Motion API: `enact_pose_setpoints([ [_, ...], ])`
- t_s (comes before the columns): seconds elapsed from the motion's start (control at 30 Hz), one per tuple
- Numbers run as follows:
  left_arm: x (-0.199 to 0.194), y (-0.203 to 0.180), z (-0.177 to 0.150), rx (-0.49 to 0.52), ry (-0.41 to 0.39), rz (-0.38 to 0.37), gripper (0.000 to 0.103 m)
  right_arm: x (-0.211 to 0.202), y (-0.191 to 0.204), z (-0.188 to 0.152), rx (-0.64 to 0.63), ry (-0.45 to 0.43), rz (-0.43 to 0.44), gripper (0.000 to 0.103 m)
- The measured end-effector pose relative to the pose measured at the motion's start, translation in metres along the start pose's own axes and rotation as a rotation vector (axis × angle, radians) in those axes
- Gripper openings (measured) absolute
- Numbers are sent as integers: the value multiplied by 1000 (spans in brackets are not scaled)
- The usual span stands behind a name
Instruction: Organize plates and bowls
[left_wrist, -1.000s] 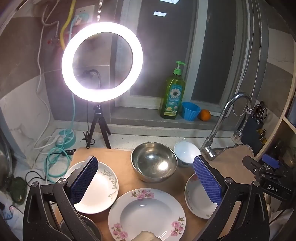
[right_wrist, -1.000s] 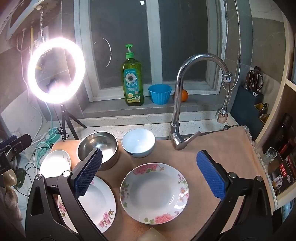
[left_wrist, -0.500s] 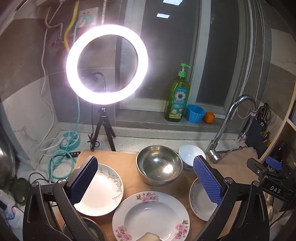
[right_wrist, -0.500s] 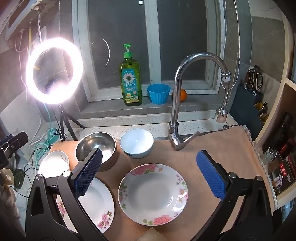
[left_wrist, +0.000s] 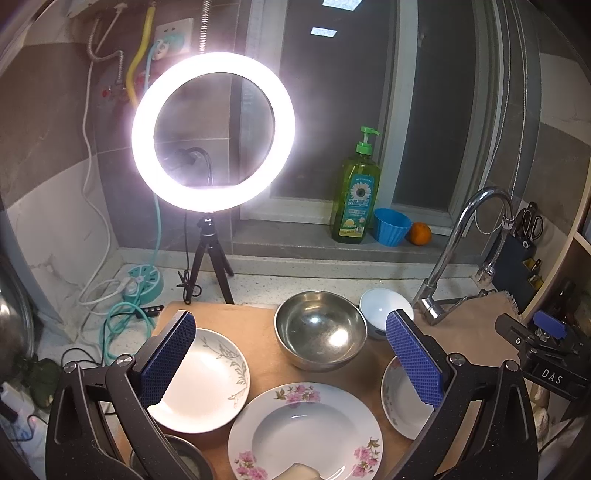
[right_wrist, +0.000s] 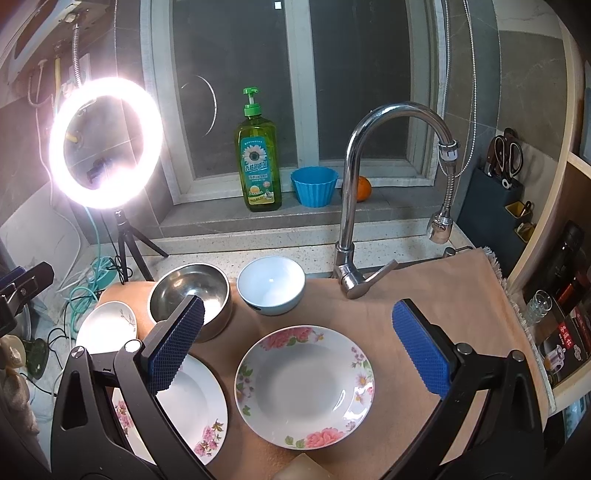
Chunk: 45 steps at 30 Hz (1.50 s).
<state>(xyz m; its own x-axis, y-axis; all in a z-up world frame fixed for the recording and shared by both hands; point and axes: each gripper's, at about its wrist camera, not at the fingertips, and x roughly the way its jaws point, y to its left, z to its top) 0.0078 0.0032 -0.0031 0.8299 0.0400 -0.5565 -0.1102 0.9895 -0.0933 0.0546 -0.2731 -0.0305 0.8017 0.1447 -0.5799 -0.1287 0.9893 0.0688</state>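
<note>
Since both grippers, left gripper (left_wrist: 290, 354) and right gripper (right_wrist: 295, 343), hang spread and empty, a careless grab could slide the rose plate (right_wrist: 304, 384) into the steel bowl (right_wrist: 190, 295).

White letters "DAS" stand on the black clamp (left_wrist: 550, 373) at the right edge; the dish soap bottle (right_wrist: 258, 162) label's characters are unreadable.
</note>
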Motion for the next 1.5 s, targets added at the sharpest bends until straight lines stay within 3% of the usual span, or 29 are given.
enact_pose_setpoints([
  [1.5, 3, 0, -1, 12, -2, 9, 102, 1, 0, -1, 5, 5, 2, 103],
])
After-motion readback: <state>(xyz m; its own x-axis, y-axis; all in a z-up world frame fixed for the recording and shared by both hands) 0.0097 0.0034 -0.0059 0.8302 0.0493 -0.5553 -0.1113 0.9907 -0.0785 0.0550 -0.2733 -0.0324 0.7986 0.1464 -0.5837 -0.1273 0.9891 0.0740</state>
